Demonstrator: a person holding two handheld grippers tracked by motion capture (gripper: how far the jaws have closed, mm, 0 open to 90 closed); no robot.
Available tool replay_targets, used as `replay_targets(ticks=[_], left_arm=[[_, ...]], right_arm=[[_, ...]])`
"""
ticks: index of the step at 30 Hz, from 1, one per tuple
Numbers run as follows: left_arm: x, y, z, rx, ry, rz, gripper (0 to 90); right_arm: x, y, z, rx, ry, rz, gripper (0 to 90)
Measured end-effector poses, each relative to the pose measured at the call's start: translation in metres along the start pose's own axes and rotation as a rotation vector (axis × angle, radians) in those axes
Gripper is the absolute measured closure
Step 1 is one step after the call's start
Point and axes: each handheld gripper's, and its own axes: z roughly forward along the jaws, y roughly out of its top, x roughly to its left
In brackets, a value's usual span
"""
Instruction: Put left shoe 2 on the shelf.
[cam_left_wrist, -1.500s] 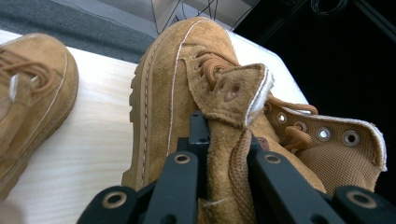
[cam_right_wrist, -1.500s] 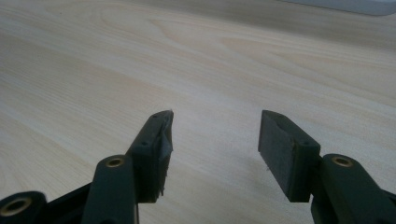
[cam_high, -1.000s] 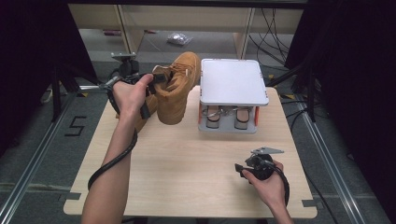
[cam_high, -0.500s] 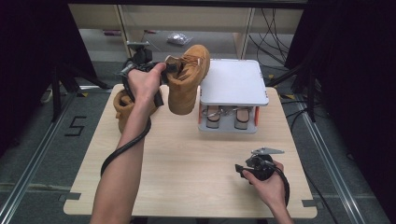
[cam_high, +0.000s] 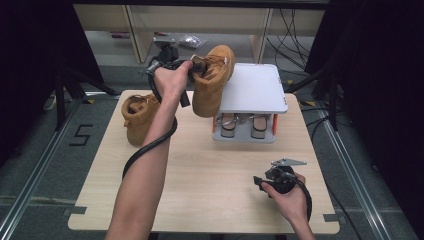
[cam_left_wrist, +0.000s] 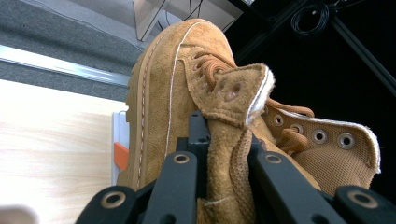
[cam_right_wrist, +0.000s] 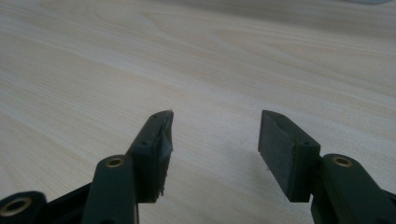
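Above table, left claw carried boot rightward toward rack.

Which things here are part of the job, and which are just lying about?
In the job:
- held boot, clamped by the left gripper
- second boot on the table
- shoe rack

Lying about:
- sandals under the rack
- right gripper, open

Both forearms are bare, no sleeves. The left gripper has black jaws with brass-ringed screw holes and a thick black cable looping along the arm. The right gripper is black too, topped by a grey three-cornered plate.
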Motion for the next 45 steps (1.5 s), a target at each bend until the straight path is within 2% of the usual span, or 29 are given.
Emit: replay_targets(ticks=[6,9,10,11,12,19,23,25,26,28,31,33,34,36,38,40,42,44,45], left_arm=[[-0.008,-0.002,0.013,0.002,0.014,0.009,82.3],[-0.01,-0.004,0.02,0.0,0.013,-0.003,82.1],[-0.011,-0.005,0.023,-0.007,0.012,-0.015,82.1],[-0.011,-0.005,0.025,-0.011,0.009,-0.023,82.0],[-0.012,-0.005,0.027,-0.011,0.009,-0.026,81.9],[-0.018,-0.004,0.034,-0.01,0.007,-0.015,80.8],[-0.016,-0.003,0.04,-0.012,0.002,-0.033,75.4],[-0.014,-0.003,0.043,-0.044,-0.009,-0.02,70.6],[-0.014,-0.003,0.045,-0.057,-0.014,-0.005,68.5],[-0.016,-0.003,0.046,-0.044,-0.021,0.029,65.9],[-0.019,-0.003,0.047,-0.056,-0.021,0.065,60.1],[-0.018,-0.002,0.046,-0.082,-0.025,0.081,53.6],[-0.018,-0.002,0.045,-0.1,-0.028,0.09,48.8],[-0.02,-0.001,0.04,-0.13,-0.025,0.109,42.9],[-0.022,0.0,0.034,-0.15,-0.023,0.134,41.0],[-0.025,0.001,0.024,-0.172,-0.028,0.163,40.6],[-0.026,0.001,0.013,-0.183,-0.043,0.175,41.0],[-0.024,-0.002,0.002,-0.194,-0.052,0.188,42.7],[-0.023,-0.004,-0.003,-0.192,-0.055,0.198,44.0]], right_arm=[[0.0,-0.001,0.0,0.0,-0.001,0.002,45.3],[-0.001,-0.001,-0.001,0.006,-0.003,0.004,45.3],[-0.003,-0.002,0.001,-0.012,-0.008,-0.018,45.3],[-0.004,-0.002,0.001,-0.003,-0.013,-0.016,45.3],[-0.002,-0.002,0.0,0.011,-0.013,0.007,45.3],[-0.005,-0.003,0.0,0.007,-0.003,-0.002,45.2],[-0.006,-0.004,0.0,0.003,-0.016,-0.011,45.2],[-0.006,-0.004,0.001,0.0,0.007,-0.007,45.2],[-0.006,-0.004,0.001,0.002,0.003,-0.011,45.2],[-0.006,-0.004,0.002,0.001,-0.003,-0.017,45.2],[-0.005,-0.004,0.002,0.004,0.0,-0.018,45.1],[-0.004,-0.005,0.001,0.013,-0.001,-0.005,45.1],[-0.004,-0.005,0.001,0.006,-0.002,-0.016,45.0],[-0.006,-0.005,0.002,0.006,-0.015,-0.03,45.0],[-0.006,-0.005,0.002,-0.001,0.005,-0.032,45.0],[-0.004,-0.006,0.001,0.017,0.0,-0.01,45.0],[-0.004,-0.006,0.001,0.008,-0.012,-0.009,45.1],[-0.005,-0.006,0.0,0.001,0.005,-0.009,45.2],[-0.004,-0.006,-0.001,0.005,-0.006,-0.005,45.3]])
